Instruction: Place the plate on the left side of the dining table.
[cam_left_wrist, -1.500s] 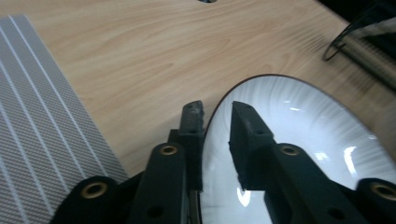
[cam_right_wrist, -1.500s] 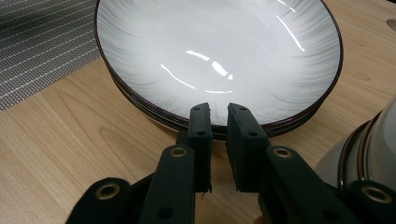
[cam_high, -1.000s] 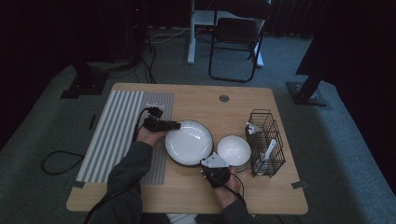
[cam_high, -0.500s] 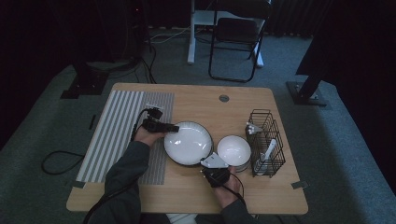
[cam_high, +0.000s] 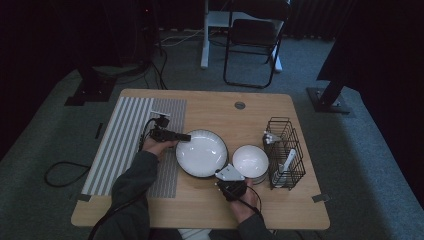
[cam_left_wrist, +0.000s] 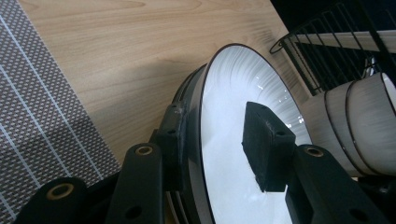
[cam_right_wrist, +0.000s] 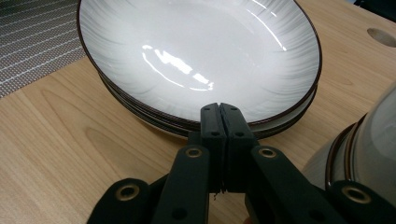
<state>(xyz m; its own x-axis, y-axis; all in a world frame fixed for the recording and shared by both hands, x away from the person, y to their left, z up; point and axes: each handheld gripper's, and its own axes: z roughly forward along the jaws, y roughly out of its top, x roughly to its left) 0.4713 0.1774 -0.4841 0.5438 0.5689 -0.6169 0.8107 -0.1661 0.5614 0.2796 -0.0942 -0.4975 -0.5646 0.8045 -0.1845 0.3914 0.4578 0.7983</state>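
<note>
No text, label, brand, number or sign can be read on anything here, neither on the plates (cam_high: 201, 153), the bowls (cam_high: 250, 161), the wire basket (cam_high: 285, 152), the striped mat (cam_high: 130, 142) nor the table (cam_high: 215, 107).

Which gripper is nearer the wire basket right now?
Right. The right gripper sits at the plate stack's near edge, beside the bowls next to the wire basket; the left gripper straddles the stack's far-left rim.

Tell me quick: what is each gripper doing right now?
Left gripper: jaws astride the rim of the top white dark-rimmed plate, inner pad apart from it, so open.
Right gripper: shut, empty, at the plate stack's edge.
</note>
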